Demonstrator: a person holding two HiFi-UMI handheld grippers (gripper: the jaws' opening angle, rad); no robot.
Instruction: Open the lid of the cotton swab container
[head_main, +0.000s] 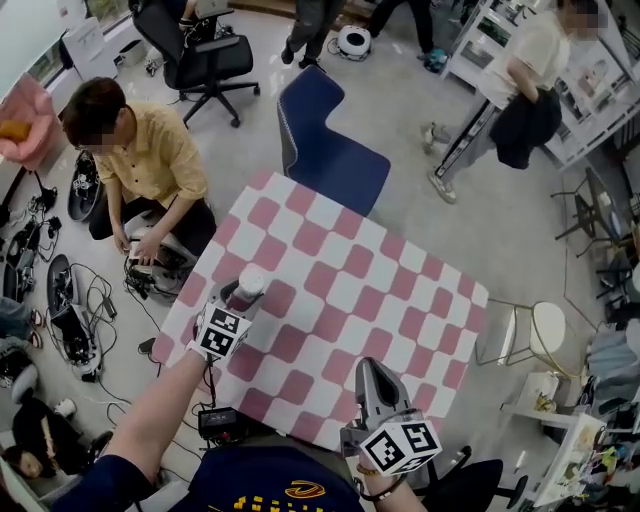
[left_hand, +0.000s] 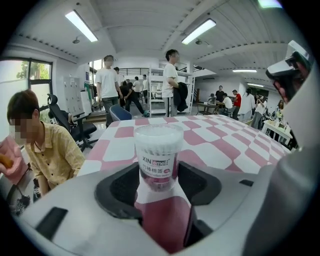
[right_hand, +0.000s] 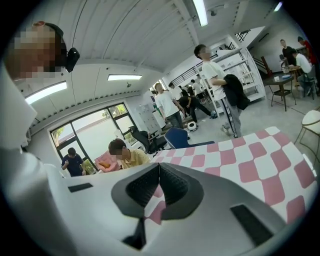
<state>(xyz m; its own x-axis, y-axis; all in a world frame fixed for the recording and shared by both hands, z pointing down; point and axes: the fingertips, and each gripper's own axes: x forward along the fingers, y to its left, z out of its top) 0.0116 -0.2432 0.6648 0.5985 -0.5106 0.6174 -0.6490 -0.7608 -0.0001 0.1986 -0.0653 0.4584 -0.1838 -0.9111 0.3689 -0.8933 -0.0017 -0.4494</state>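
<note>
A small clear round plastic container of cotton swabs (head_main: 251, 282) (left_hand: 159, 156) stands upright near the left edge of the pink and white checkered table (head_main: 400, 290), with its lid still on. The left gripper (head_main: 243, 296) (left_hand: 159, 183) has its jaws wide around the lower part of the container, the pads just beside its sides. The right gripper (head_main: 369, 371) (right_hand: 159, 183) is at the near edge, well apart, with its jaws together and empty.
</note>
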